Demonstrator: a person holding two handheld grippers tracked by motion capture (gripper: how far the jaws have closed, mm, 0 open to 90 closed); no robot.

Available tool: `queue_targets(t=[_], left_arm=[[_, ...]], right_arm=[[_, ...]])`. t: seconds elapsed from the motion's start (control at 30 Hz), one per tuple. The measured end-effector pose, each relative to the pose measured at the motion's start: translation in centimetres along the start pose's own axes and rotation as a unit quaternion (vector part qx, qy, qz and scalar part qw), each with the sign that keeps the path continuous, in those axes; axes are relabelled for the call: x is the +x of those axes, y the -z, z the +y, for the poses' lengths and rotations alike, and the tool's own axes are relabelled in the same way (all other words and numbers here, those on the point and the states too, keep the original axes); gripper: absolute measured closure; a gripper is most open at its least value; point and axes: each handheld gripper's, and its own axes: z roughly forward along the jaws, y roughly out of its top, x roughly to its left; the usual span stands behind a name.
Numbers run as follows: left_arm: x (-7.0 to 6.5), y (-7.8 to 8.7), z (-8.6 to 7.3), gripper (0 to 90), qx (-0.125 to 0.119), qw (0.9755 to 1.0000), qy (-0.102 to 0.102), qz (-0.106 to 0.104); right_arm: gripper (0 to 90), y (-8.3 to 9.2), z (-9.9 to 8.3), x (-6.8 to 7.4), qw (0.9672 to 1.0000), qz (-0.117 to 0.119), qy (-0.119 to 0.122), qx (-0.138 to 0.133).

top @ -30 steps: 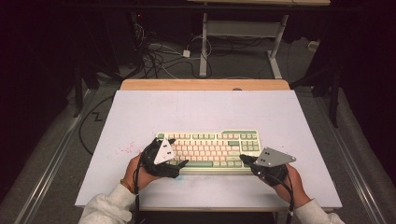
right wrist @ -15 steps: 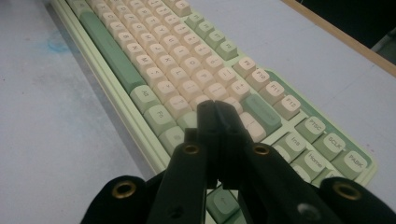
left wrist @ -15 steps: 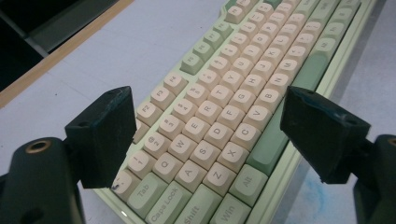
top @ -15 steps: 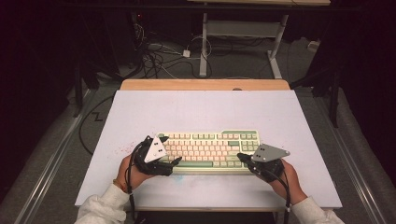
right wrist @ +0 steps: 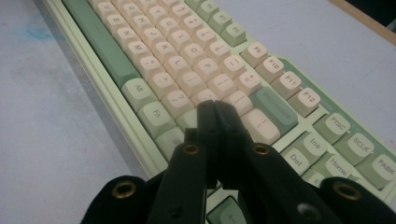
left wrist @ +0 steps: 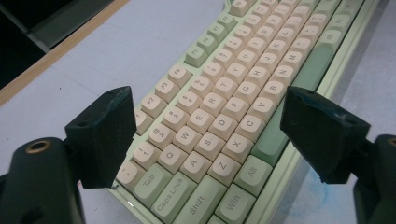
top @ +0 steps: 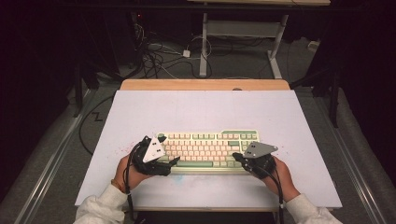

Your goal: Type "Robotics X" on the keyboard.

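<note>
- Sitting on the white table (top: 196, 112), toward the person's side, is the keyboard (top: 205, 150), a cream and mint green one lying flat with its long edge running left to right.
- The left gripper (top: 173, 161) is hovering over the keyboard's left end with its jaws spread wide, nothing between the pads; in the left gripper view the Tab, Caps Lock and Shift corner of the keyboard (left wrist: 219, 135) is lying right under the gap.
- The right gripper (right wrist: 215, 108) is pointing down at the keyboard's right end with its jaws pressed together, holding nothing. The tips are sitting just above the keys near Enter; can't tell if they're actually touching.
- No containers on the table, just the keyboard.
</note>
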Motion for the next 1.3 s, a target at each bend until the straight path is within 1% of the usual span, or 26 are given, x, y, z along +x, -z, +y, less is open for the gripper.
queue_targets(t=[0.23,0.6,0.87,0.9,0.93,1.1,1.27,1.3], left_arm=[[-0.1,-0.1,-0.1,18.1,0.007,0.9999,-0.006,-0.004],[-0.1,-0.1,-0.1,18.1,0.01,0.9999,-0.007,-0.006],[-0.1,-0.2,-0.2,18.1,0.012,0.9999,-0.006,-0.006],[-0.1,-0.1,-0.2,18.1,0.012,0.9999,-0.006,-0.007],[-0.1,-0.1,-0.2,18.1,0.012,0.9999,-0.006,-0.007],[0.0,0.1,-0.1,18.4,0.011,0.9999,-0.005,-0.005],[0.3,0.4,-0.1,21.3,0.009,1.0,-0.002,-0.004],[0.3,0.5,-0.1,24.6,0.01,0.9999,-0.003,-0.006]], right_arm=[[90.0,-0.5,-0.1,-0.1,1.0,-0.003,-0.002,0.009],[90.0,-1.1,-0.3,-0.3,0.9998,-0.007,-0.002,0.02],[90.0,-1.3,-0.4,-0.4,0.9997,-0.004,-0.003,0.025],[90.0,-1.4,-0.4,-0.4,0.9996,-0.002,-0.005,0.028],[90.0,-1.5,-0.5,-0.4,0.9995,-0.001,-0.001,0.032],[90.0,-1.4,-0.6,-0.5,0.9995,-0.001,-0.007,0.032],[90.0,-1.5,-0.6,-0.5,0.9995,-0.001,-0.007,0.031],[90.0,-1.5,-0.6,-0.5,0.9995,-0.002,-0.007,0.031]])
